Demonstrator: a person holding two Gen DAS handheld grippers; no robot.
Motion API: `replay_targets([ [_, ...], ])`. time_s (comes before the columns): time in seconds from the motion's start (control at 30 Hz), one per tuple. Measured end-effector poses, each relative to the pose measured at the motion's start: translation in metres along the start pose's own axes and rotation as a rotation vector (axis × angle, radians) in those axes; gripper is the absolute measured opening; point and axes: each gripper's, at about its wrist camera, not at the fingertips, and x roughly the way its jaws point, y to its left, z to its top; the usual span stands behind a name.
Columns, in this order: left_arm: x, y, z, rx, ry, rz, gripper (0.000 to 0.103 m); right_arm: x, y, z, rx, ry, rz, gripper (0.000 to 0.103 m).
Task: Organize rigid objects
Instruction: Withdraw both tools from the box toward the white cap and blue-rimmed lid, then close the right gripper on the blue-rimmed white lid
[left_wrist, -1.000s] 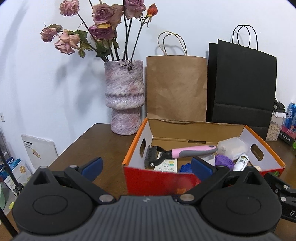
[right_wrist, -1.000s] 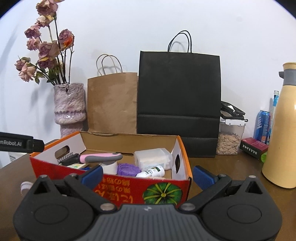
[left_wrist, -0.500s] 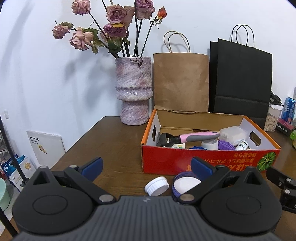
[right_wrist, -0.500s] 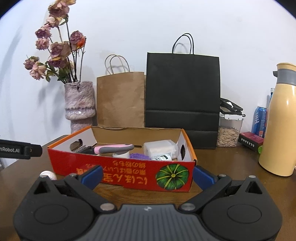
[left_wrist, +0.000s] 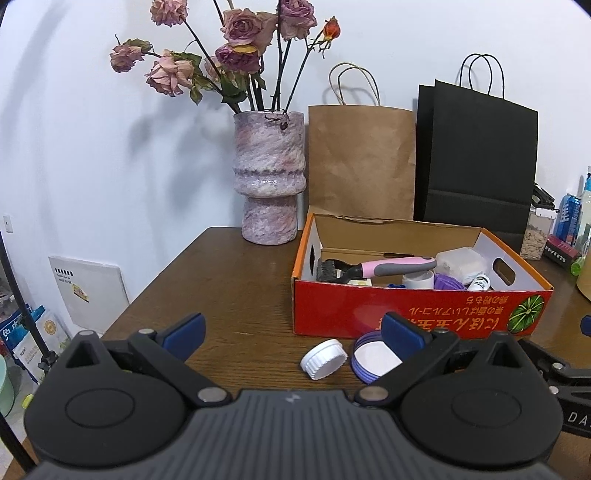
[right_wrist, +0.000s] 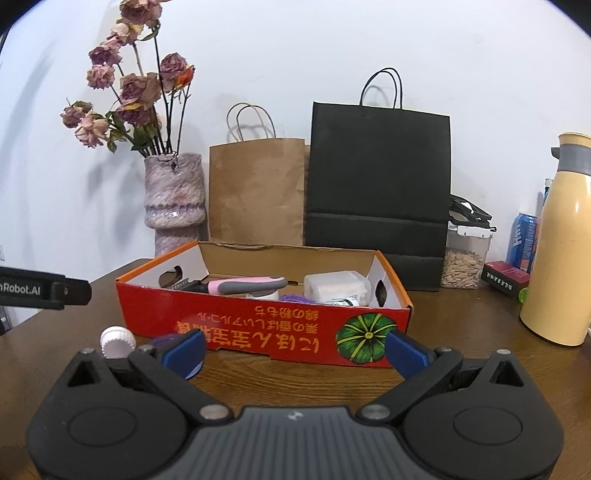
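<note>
Box (left_wrist: 413, 310) fronted by white cap (left_wrist: 324, 359), purple lid (left_wrist: 373, 361)

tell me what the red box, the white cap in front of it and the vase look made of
Red box: looks like corrugated cardboard, glossy printed outside, with plain brown inner walls and punched handle holes.
White cap: probably moulded plastic, smooth and matte, with a ribbed rim.
Vase: likely glazed ceramic or stone, mottled pink and purple with a slight sheen on its bulge; the pictures leave which one open.
</note>
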Motion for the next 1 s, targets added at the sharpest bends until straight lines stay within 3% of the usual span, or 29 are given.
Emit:
replay_targets([
  [0.7, 0.01, 0.056, -0.001, 0.003, 0.013, 0.039, 0.103, 0.02, 0.054, -0.002, -0.047, 0.069, 0.055, 0.103],
  [1.0, 0.021, 0.072, -0.004, 0.002, 0.042, 0.057, 0.103, 0.048, 0.085, -0.004, -0.114, 0.171, 0.082, 0.103],
])
